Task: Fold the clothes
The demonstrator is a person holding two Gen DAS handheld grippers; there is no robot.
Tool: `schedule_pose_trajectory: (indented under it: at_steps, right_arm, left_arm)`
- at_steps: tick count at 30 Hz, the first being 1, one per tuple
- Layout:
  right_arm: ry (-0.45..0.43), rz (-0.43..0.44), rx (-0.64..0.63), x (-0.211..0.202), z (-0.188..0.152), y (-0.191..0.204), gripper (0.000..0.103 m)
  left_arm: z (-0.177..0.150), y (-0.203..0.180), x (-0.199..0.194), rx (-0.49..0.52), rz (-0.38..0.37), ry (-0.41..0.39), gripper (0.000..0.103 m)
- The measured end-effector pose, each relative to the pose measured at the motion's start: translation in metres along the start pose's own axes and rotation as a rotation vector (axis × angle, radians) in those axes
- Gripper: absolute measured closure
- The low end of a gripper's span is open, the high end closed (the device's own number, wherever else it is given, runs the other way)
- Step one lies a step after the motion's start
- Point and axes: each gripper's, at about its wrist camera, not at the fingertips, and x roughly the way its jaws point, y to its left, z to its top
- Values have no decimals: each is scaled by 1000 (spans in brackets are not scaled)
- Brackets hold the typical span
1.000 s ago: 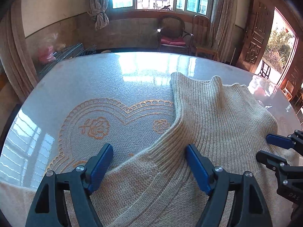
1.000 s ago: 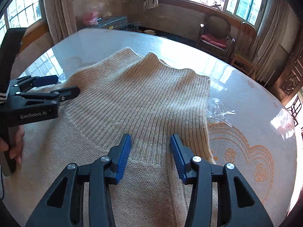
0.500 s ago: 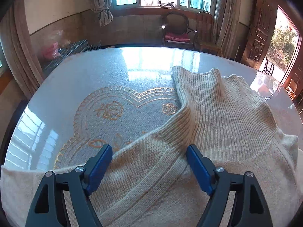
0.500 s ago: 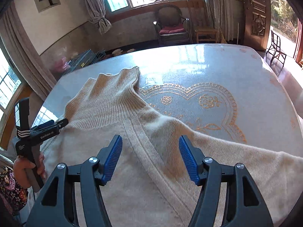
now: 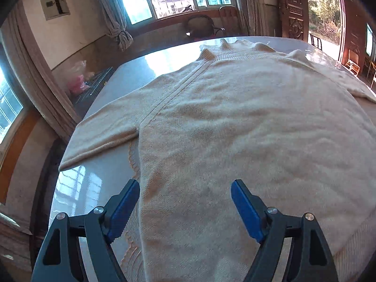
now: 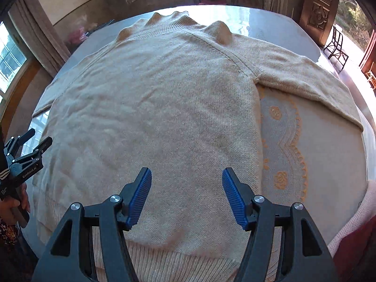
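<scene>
Left claw (image 5: 185, 208) and right claw (image 6: 186, 196) both hung with jaws spread wide, gripping nothing; a hand (image 6: 14, 208) held the left claw's handle.

Glossy table (image 6: 277, 18), chair (image 5: 202, 24), curtains (image 5: 115, 18)

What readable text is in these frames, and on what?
"GenRobot.AI": white print on the side of the black left gripper, seen in the right wrist view.
Small white marks below it on the same body: too small to read.
Cream knitted sweater, glossy round table: no text.
</scene>
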Motion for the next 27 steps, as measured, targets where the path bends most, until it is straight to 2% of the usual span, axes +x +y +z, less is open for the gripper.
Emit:
schedule_pose_trajectory:
  at_steps: [3, 6, 9, 11, 15, 23, 27]
  right_arm:
    - [-12, -10, -40, 2, -27, 12, 37]
    - [-11, -74, -59, 10, -42, 21, 35]
    - [-24, -138, -64, 12, -58, 31, 26]
    - [-18, -133, -21, 10, -68, 33, 21]
    - [-9, -141, -5, 3, -88, 42, 20]
    - [-48, -136, 11, -15, -134, 58, 18]
    - [-63, -131, 9, -23, -153, 64, 17]
  left_arm:
    - [-22, -19, -10, 114, 17, -25, 21]
    - [-35, -28, -14, 176, 54, -109, 21]
    - [-46, -21, -15, 159, 36, -132, 21]
    - [-54, -11, -16, 141, 3, -120, 21]
    - [-76, 9, -23, 118, -44, -104, 20]
    - [-140, 34, -58, 155, -8, -127, 20]
    - [-155, 41, -65, 150, -14, -126, 21]
